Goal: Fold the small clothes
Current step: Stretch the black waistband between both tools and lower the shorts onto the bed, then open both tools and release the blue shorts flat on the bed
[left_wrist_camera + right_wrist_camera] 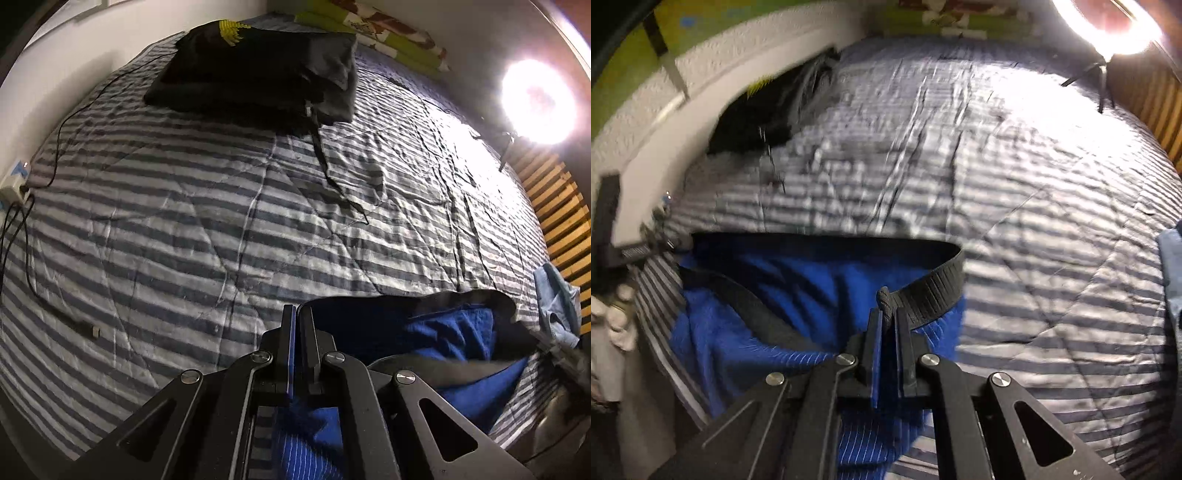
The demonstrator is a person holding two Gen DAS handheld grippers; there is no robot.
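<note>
Left wrist alone shows cable point(44, 258), dark pile point(255, 74).

no readable text, yellow print on dark folded clothes point(231, 31) illegible

bed: striped quilt point(184, 221) | wall point(74, 74): white | lamp point(537, 99): bright, right
</note>
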